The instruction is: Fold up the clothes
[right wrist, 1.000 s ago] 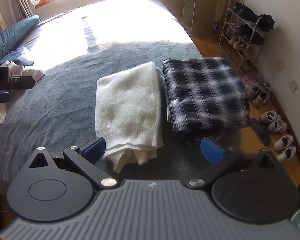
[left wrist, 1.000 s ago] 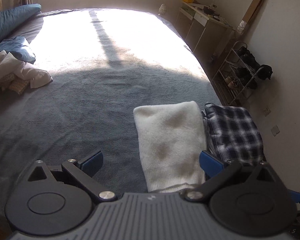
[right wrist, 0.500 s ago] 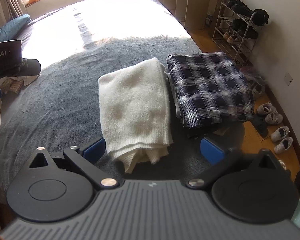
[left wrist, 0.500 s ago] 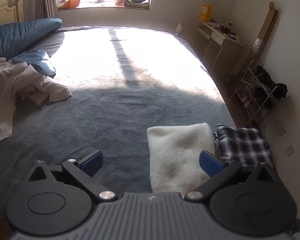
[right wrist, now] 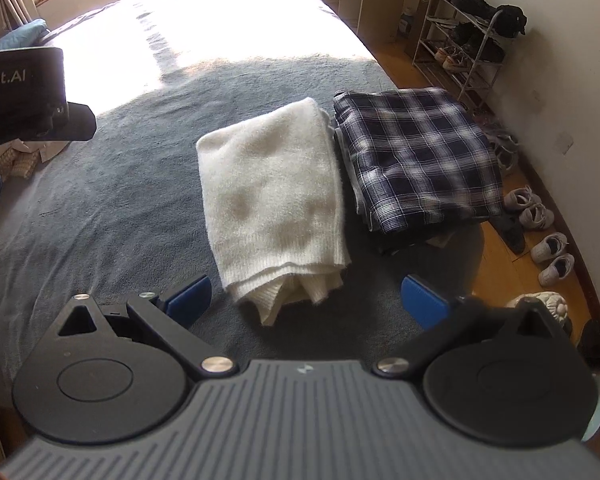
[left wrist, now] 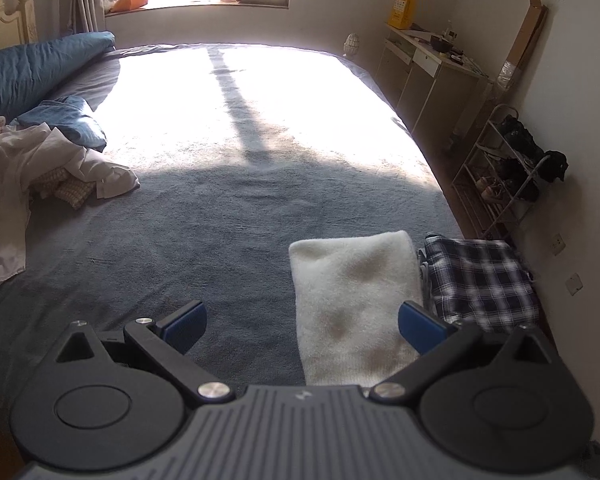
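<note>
Cream folded sweater (right wrist: 274, 204) lies touching a folded plaid shirt (right wrist: 418, 156) on the grey bed (right wrist: 112, 200); left gripper (left wrist: 302, 322) and right gripper (right wrist: 306, 296) hover empty, jaws wide apart.

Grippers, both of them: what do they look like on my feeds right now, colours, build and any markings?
Both look alike. The left gripper and the right gripper each have a grey ribbed body, two round black discs, black link arms with silver pivot screws, and blue pads on the fingers. In the right wrist view the left gripper's black housing carries white lettering ending "bot.AI". No cables or sleeves show.
</note>
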`<state>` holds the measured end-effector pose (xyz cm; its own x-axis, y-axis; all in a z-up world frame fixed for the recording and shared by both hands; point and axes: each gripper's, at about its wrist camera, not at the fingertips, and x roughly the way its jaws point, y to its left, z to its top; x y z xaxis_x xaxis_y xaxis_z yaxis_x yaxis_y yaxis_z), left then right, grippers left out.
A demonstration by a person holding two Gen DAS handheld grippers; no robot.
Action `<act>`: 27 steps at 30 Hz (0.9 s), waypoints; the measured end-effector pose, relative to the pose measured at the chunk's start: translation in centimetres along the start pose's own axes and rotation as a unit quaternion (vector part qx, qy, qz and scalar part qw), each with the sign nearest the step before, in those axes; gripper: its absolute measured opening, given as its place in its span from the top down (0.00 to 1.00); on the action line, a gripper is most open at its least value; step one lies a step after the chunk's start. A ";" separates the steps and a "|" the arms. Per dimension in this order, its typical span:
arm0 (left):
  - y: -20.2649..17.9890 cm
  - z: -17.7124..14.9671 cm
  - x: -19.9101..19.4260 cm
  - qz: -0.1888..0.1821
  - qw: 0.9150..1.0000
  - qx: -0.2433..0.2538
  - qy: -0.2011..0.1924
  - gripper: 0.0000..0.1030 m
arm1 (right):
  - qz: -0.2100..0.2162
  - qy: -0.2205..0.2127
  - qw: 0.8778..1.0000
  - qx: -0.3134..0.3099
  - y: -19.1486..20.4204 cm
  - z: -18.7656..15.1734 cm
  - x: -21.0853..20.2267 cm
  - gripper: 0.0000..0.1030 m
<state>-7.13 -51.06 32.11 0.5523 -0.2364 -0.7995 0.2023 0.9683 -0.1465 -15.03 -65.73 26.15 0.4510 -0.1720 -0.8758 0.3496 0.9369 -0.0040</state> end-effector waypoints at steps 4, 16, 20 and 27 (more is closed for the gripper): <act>-0.1 -0.3 -0.2 -0.008 1.000 0.003 0.005 0.01 | 0.003 0.000 1.000 -0.016 0.9 -0.6 0.0 0.01; 0.1 -0.9 -0.5 -0.013 1.000 0.001 0.008 0.01 | 0.004 -0.008 0.999 -0.037 1.6 -1.1 -0.3 0.01; -0.1 -1.1 -0.6 -0.008 1.000 0.005 0.006 0.01 | 0.008 -0.006 0.999 -0.040 1.8 -1.3 -0.2 0.01; 0.0 -1.0 -0.4 0.005 1.000 0.006 0.005 0.01 | 0.010 0.000 0.999 -0.038 1.9 -1.3 0.2 0.01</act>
<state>-8.19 -50.89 31.85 0.5471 -0.2251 -0.8062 0.2060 0.9697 -0.1310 -15.35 -63.63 25.34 0.4578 -0.1527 -0.8758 0.2763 0.9608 -0.0231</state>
